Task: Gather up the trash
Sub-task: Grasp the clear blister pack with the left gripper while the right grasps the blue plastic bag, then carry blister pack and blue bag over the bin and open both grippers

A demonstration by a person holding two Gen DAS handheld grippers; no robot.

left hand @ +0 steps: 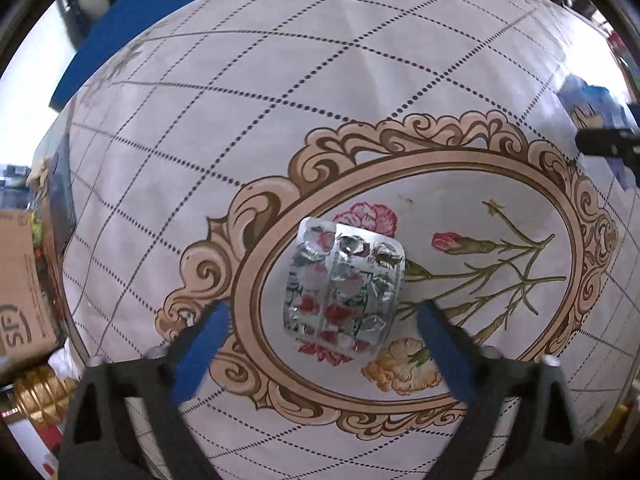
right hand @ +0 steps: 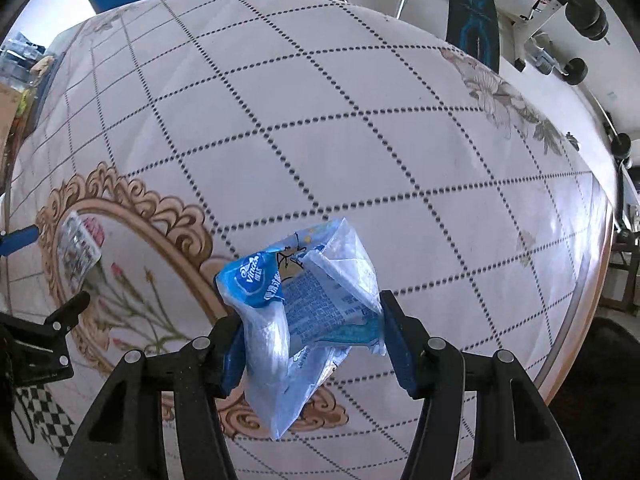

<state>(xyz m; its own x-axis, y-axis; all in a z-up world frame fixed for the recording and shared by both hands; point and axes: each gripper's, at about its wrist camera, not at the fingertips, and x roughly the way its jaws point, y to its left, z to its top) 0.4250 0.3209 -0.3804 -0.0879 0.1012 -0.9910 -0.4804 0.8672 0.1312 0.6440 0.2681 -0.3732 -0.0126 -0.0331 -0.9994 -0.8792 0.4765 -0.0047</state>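
Left gripper (left hand: 320, 332): hanging released, blue pads spread either side of the silver foil blister pack (left hand: 344, 284).
Blister pack: lying on the floral oval of the white checked tablecloth (left hand: 280, 120).
Right gripper (right hand: 310, 332): gripping the crumpled blue-and-white plastic tissue wrapper (right hand: 304, 312), lifted above the tablecloth.

We see only a tip of the right gripper (left hand: 608, 146) at the edge of the left wrist view, so its jaws stay out of sight there. The wrapper (left hand: 588, 100) behind it is a blue blur. The cardboard box (left hand: 20, 296) is cut off by the rim. We cannot read the fine print on the wrapper (right hand: 308, 312), and its lower fold hides part of the tablecloth (right hand: 360, 160).
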